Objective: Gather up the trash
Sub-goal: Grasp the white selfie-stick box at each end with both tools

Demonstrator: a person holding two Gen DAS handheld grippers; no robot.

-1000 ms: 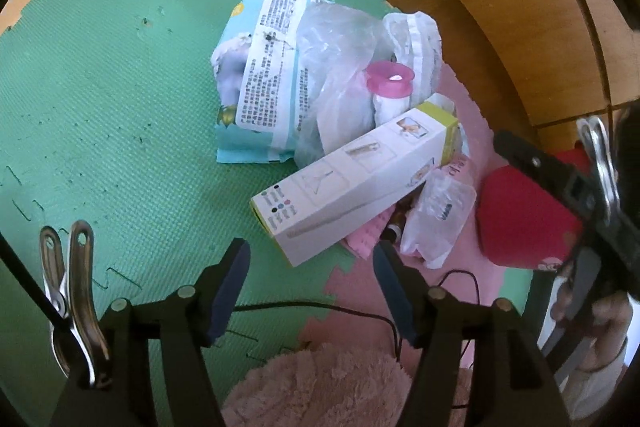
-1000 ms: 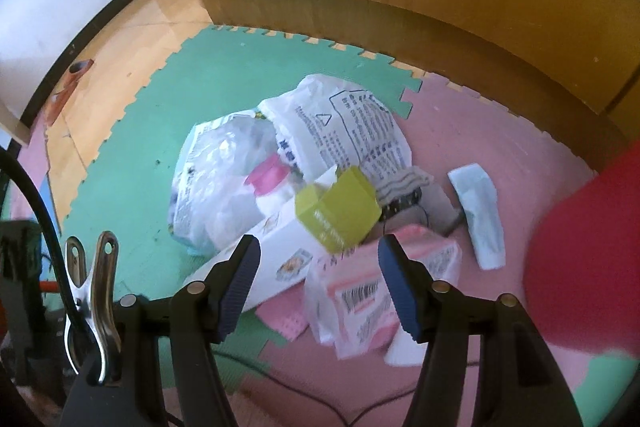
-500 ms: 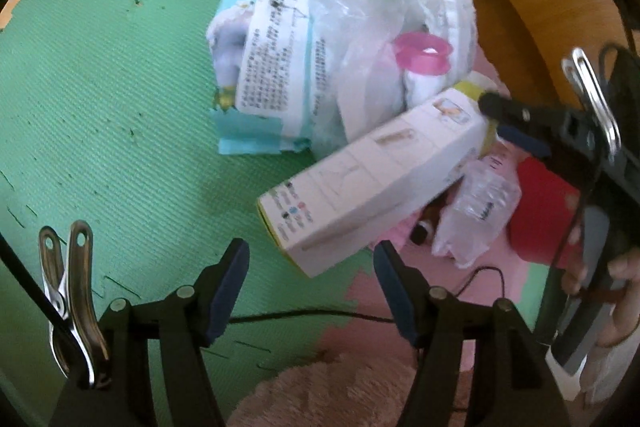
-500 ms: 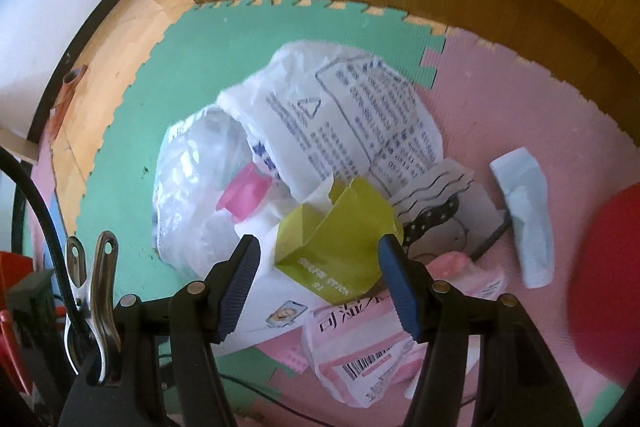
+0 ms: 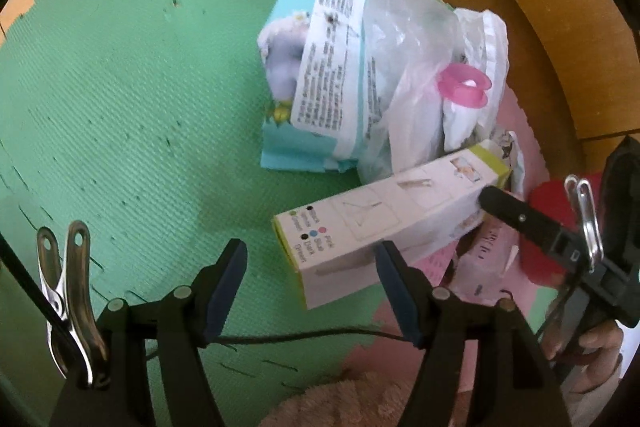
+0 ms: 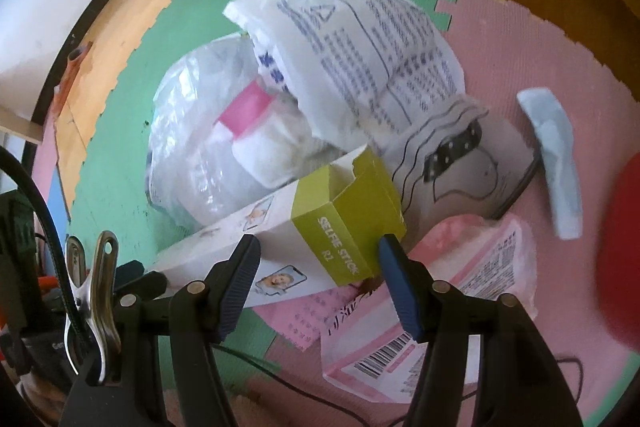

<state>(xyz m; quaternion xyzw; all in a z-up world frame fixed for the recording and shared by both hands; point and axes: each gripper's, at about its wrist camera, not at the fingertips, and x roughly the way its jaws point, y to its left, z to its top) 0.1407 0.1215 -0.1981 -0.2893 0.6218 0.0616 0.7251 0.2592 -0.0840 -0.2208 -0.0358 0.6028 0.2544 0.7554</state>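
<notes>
Approach step: your right tongs [image 6: 316, 259], jaws apart and empty, straddle the selfie-stick box [image 6: 320, 235]; left tongs [image 5: 310, 275] gape empty just short of it; next, close squarely.

Box: long white cardboard selfie-stick box [image 6: 280, 247] with a lime-green end, its end flap open, lying on its side atop the pile.
Clear bag: crumpled transparent plastic bag [image 6: 192, 147] holding a white item with a pink band, just behind the box.
White bag: white printed plastic bag [image 6: 360, 39], crumpled, leaning over the clear bag.
Blue pack: light-blue printed package [image 5: 316, 75] flat on the green mat.
Pink pack: pink barcoded plastic packet [image 6: 460, 287] beside the box.
</notes>
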